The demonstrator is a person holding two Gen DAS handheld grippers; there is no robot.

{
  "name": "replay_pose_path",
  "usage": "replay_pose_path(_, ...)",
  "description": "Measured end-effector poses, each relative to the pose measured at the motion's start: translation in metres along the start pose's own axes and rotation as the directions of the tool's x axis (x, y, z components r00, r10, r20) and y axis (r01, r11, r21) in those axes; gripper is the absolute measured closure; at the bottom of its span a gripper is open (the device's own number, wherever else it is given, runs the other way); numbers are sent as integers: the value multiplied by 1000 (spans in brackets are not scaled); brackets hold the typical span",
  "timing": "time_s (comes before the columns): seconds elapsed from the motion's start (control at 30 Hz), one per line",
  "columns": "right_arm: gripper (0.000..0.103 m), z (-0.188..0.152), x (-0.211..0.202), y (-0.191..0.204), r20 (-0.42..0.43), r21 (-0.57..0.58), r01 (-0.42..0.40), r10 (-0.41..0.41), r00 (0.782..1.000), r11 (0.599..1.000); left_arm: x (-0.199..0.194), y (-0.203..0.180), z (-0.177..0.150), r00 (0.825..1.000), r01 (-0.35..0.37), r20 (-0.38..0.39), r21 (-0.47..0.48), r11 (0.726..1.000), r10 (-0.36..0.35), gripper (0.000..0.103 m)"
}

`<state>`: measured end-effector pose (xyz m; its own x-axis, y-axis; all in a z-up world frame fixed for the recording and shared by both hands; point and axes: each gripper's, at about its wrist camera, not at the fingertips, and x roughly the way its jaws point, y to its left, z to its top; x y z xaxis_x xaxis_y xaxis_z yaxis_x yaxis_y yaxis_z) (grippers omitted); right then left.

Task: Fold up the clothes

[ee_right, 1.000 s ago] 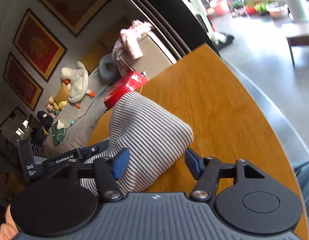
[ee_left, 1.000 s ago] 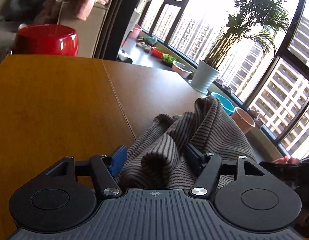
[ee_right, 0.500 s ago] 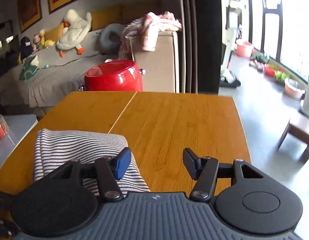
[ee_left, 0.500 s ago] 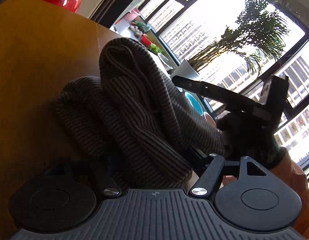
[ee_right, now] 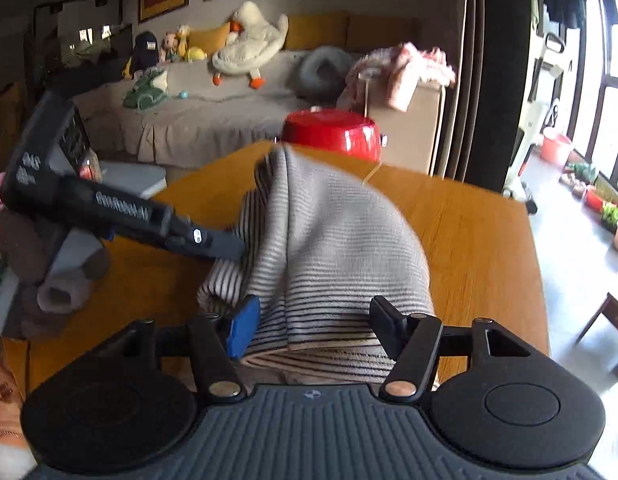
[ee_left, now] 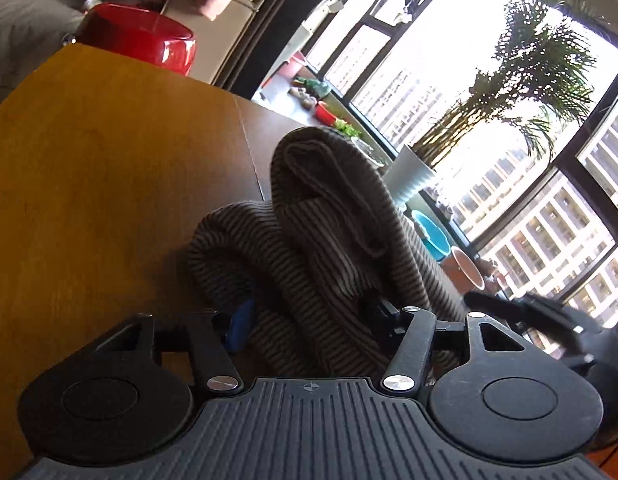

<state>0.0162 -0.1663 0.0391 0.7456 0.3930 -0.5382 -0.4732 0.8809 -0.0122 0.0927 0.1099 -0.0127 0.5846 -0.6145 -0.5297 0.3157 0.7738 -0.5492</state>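
A grey striped knit garment (ee_right: 333,240) lies bunched on the wooden table (ee_right: 477,248). In the left wrist view the garment (ee_left: 325,240) rises in folds between my left gripper's (ee_left: 309,320) wide-open fingers, which do not clamp it. In the right wrist view my right gripper (ee_right: 313,326) is open, its fingers astride the near hem. The left gripper (ee_right: 149,216) reaches into the cloth from the left. The right gripper shows dark at the right edge of the left wrist view (ee_left: 541,316).
A red pot (ee_right: 333,136) stands at the table's far edge. Rolled brown cloth (ee_right: 65,280) lies at the table's left. A sofa with plush toys (ee_right: 249,48) stands behind. Plants and pots (ee_left: 413,180) line the window on the right.
The right gripper has moved left over the garment, which now lies between its fingers. The left gripper has tilted back, so more table shows.
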Motion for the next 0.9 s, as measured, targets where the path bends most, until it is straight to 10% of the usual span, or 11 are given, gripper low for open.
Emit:
replay_pose_path(0.17, 41, 33, 0, 14, 108, -58, 46, -40, 993, 997, 5, 2, -5, 1000, 10, -5, -4, 1000, -10, 46)
replay_pose_path(0.4, 31, 12, 64, 33, 5, -169, 76, -76, 997, 983, -6, 13, -4, 1000, 19, 5, -51, 999, -19, 51)
replay_pose_path(0.47, 41, 8, 64, 30, 32, -181, 82, -78, 996, 980, -6, 15, -4, 999, 31, -6, -68, 997, -32, 51)
replay_pose_path(0.53, 82, 14, 56, 18, 38, -101, 47, -43, 998, 994, -3, 22, -6, 999, 43, -30, -90, 995, -46, 52)
replay_pose_path(0.9, 95, 66, 17, -7, 128, 243, -258, 233, 964, 935, 19, 30, -5, 992, 111, -44, -143, 984, -118, 60)
